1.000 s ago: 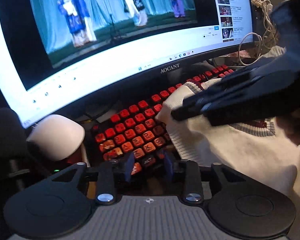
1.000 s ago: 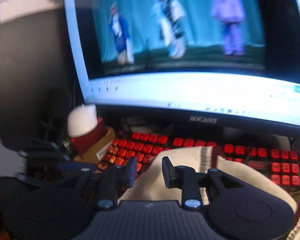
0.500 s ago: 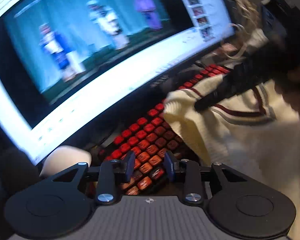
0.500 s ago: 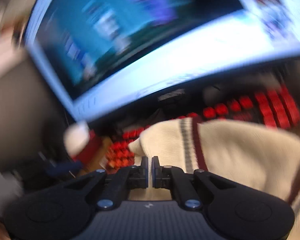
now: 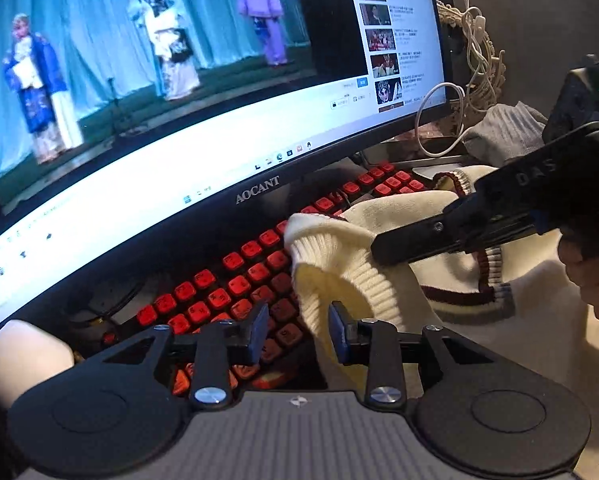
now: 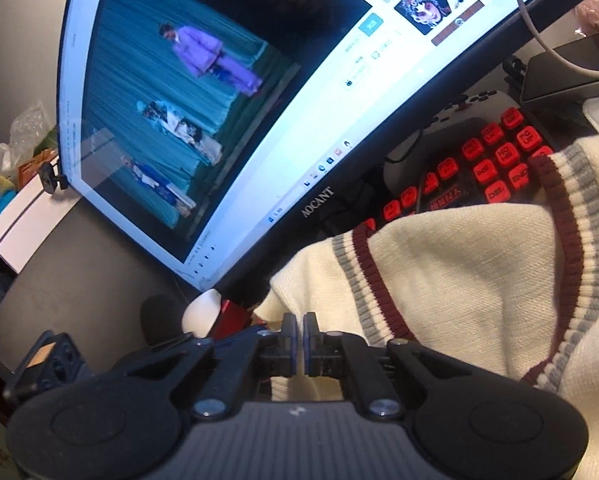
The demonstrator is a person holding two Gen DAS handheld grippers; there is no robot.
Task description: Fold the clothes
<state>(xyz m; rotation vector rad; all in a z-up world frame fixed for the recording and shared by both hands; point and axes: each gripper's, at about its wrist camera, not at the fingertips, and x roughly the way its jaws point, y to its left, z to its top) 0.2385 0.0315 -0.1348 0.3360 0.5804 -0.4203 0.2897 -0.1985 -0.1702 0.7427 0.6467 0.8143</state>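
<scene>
A cream knitted sweater point(image 5: 379, 280) with maroon and grey stripes point(image 6: 575, 248) lies over the right part of a red-key keyboard point(image 5: 235, 280). My left gripper point(image 5: 299, 334) is open low over the keys. The sweater's ribbed edge point(image 5: 319, 272) runs down between its fingers, close to the right pad, and neither pad presses on it. My right gripper point(image 6: 300, 344) is rolled to one side and shut on a fold of the sweater. In the left wrist view the right gripper point(image 5: 379, 250) comes in from the right, held by a person's hand point(image 5: 595, 280).
A wide monitor point(image 5: 259, 188) stands just behind the keyboard. White cables point(image 5: 471, 60) and a grey cloth point(image 5: 507, 128) lie at the back right. A white rounded object point(image 5: 23, 356) sits at the left. Boxes and bags point(image 6: 19, 184) stand left of the monitor.
The right gripper's jaws have closed on the sweater and it has rolled sideways. The left gripper has come up to the sweater's ribbed edge, which now lies between its fingers.
</scene>
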